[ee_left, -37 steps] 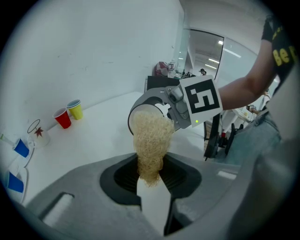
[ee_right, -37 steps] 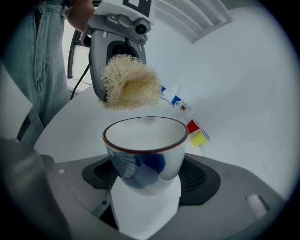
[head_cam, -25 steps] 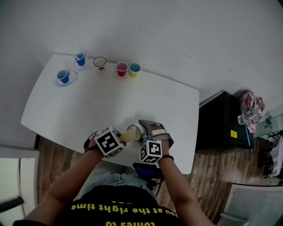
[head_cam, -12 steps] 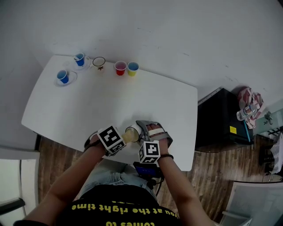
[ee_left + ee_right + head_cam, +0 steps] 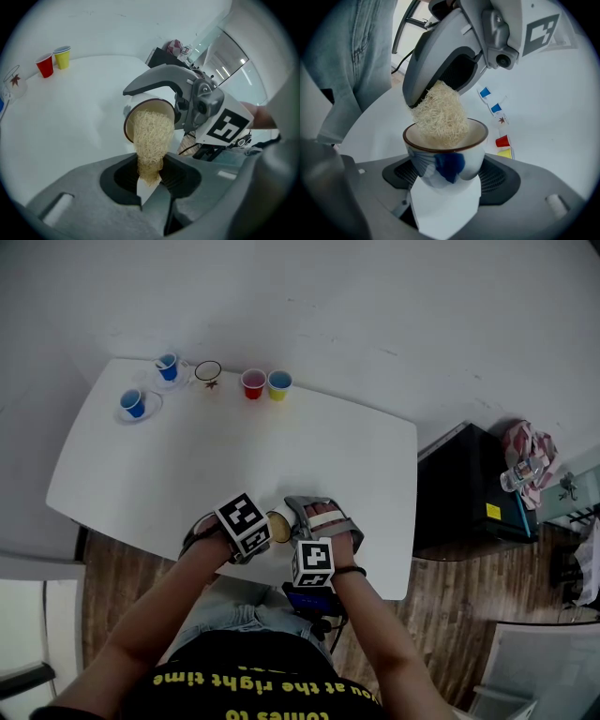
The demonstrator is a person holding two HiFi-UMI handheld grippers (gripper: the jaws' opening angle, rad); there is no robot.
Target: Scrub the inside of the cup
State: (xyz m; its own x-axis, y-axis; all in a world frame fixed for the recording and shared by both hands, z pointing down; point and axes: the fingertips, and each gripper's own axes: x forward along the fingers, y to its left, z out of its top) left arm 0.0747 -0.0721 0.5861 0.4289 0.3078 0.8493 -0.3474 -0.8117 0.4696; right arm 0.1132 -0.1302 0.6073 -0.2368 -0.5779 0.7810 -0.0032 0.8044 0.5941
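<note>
A white cup point(image 5: 445, 164) with a blue pattern and a brown rim sits between the pads of my right gripper point(image 5: 445, 185), which is shut on it. The cup is tilted towards my left gripper point(image 5: 149, 176). That gripper is shut on a straw-coloured fibrous scrubber point(image 5: 150, 138), whose far end is pushed into the cup's mouth point(image 5: 140, 101). In the head view both grippers meet at the near table edge, left gripper point(image 5: 265, 531) against the cup point(image 5: 279, 524), right gripper point(image 5: 302, 519) just beyond it. From the right gripper view the scrubber point(image 5: 440, 115) fills much of the cup's opening.
Along the far edge of the white table point(image 5: 187, 456) stand two blue cups on saucers point(image 5: 133, 402) point(image 5: 169, 366), a clear glass point(image 5: 208, 372), a red cup point(image 5: 252, 383) and a yellow cup point(image 5: 278, 383). A black cabinet point(image 5: 469, 493) stands right of the table.
My left gripper has rolled and shifted slightly right, closer against the cup, so less of the scrubber shows from above. The right gripper has rolled a little with the cup.
</note>
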